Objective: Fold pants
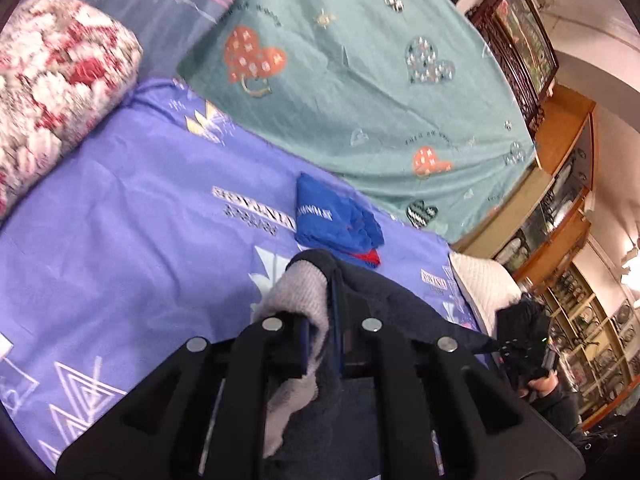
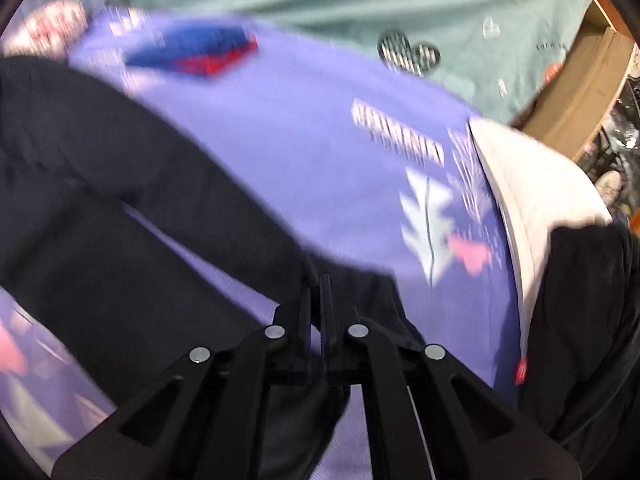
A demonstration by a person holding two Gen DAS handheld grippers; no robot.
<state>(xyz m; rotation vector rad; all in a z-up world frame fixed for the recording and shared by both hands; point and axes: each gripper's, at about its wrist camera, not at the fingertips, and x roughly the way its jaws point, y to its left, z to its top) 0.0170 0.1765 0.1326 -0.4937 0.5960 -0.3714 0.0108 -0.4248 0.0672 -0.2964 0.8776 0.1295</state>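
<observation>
The pants point(image 2: 120, 184) are dark navy with a grey fleece lining point(image 1: 298, 300). In the right wrist view the two legs stretch from the upper left toward my right gripper point(image 2: 320, 300), which is shut on a pants edge above the purple bed sheet point(image 2: 320, 140). In the left wrist view my left gripper point(image 1: 320, 320) is shut on the pants point(image 1: 380, 300), where the grey lining folds out, held above the sheet point(image 1: 140, 220). The right view is motion blurred.
A folded blue garment with red trim point(image 1: 336, 216) point(image 2: 192, 52) lies on the sheet ahead. A teal heart-print cover point(image 1: 360, 60) lies beyond, a floral quilt roll point(image 1: 52, 80) at left, a white pillow point(image 1: 484, 284) and wooden shelves point(image 1: 560, 200) at right.
</observation>
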